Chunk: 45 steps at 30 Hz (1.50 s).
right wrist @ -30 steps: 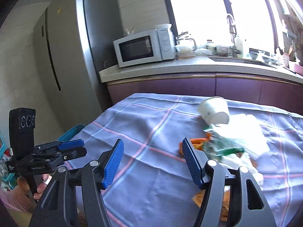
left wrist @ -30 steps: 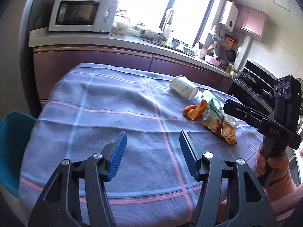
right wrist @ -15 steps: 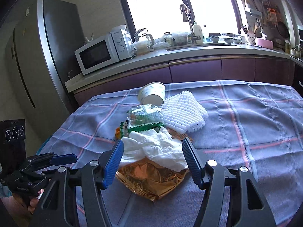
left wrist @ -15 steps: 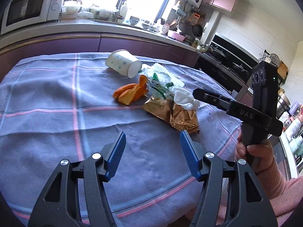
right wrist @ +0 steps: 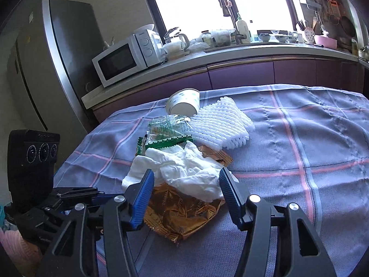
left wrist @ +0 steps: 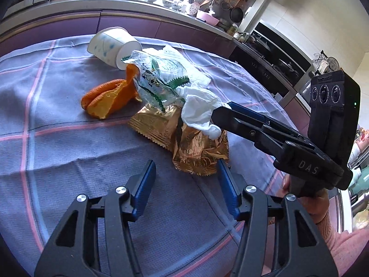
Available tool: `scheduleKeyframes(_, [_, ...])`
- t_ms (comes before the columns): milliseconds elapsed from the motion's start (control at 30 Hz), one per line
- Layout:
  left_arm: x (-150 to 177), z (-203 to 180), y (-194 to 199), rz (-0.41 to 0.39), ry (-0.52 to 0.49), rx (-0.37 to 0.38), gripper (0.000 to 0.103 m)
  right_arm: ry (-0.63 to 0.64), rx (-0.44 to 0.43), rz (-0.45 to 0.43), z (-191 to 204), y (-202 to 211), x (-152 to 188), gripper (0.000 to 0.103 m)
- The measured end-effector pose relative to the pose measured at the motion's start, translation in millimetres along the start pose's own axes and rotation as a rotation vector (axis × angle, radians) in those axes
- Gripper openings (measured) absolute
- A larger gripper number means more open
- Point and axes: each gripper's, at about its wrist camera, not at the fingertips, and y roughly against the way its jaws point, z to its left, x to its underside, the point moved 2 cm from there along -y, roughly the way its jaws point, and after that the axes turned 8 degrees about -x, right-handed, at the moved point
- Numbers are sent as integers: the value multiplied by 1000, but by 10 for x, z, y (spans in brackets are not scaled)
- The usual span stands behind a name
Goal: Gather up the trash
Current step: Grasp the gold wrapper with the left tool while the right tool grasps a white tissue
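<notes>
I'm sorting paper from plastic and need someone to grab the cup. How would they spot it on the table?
Start at the table with the purple checked cloth and find the pile of trash in its middle. At the pile's far end, toward the counter with the microwave, lies the paper cup, tipped on its side. It is the only rigid round item: white with small blue-green marks, unlike the crumpled wrappers and tissue beside it.

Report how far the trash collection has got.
Done: nothing looks collected; no bin or bag is in view.
In hand: nothing. The right gripper is open, its jaws just narrowing around the tissue; the left gripper is open at the gold wrapper.
Left: the cup, orange peel, green wrapper and foam net lie on the tablecloth.
</notes>
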Motion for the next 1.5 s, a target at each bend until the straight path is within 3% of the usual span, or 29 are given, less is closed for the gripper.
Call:
scheduleKeyframes(100, [-54,-23,-88,11,9,17,49,1,-11,15,-16,-22,26,45])
scheduleKeyframes(167, [-93,-15,-138,26,26,39,42,5,-15,19,-13,-27,34,39])
scheduleKeyframes(300, [-98,-19,-225,44,47,28,16,21,-24,17,-3,9,31,30])
scheduleKeyframes(500, [-55,-7,-178,26,43,29,10,28,-38,0,15,99,-2,21])
scheduleKeyframes(1067, [230,239,608,-86,14,12,7,47,-93,-49,216,334,-87,19])
scheduleKeyframes(1500, [536,681,1179,-179,68,-85,7,106,-194,-40,698,101,-153,19])
